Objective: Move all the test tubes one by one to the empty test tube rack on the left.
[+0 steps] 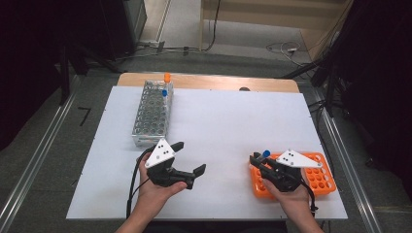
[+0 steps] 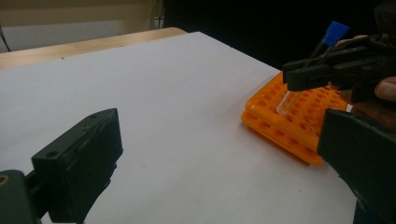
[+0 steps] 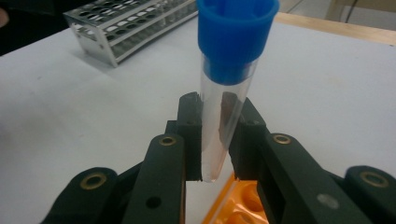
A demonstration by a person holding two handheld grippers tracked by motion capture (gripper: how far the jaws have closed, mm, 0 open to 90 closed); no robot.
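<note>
Right now the right gripper has its jaws pinching a clear tube with a blue cap, held roughly upright with its rounded bottom just above the orange rack at the tabletop's near right corner. In the left gripper view the tube hangs tilted over the rack's near holes, lifted clear of them, or nearly so. The left gripper waits near the middle of the near edge, jaws spread and holding nothing. A metal rack stands by the far left corner, already carrying an orange-capped tube and a blue-capped one at its far end.

Judging by that, the step in hand is a transfer from the orange rack toward the metal one. The next move calls for carrying the tube across the tabletop without loosening the pinch, squaring it upright over a free hole, and lowering it straight in before the jaws part.
</note>
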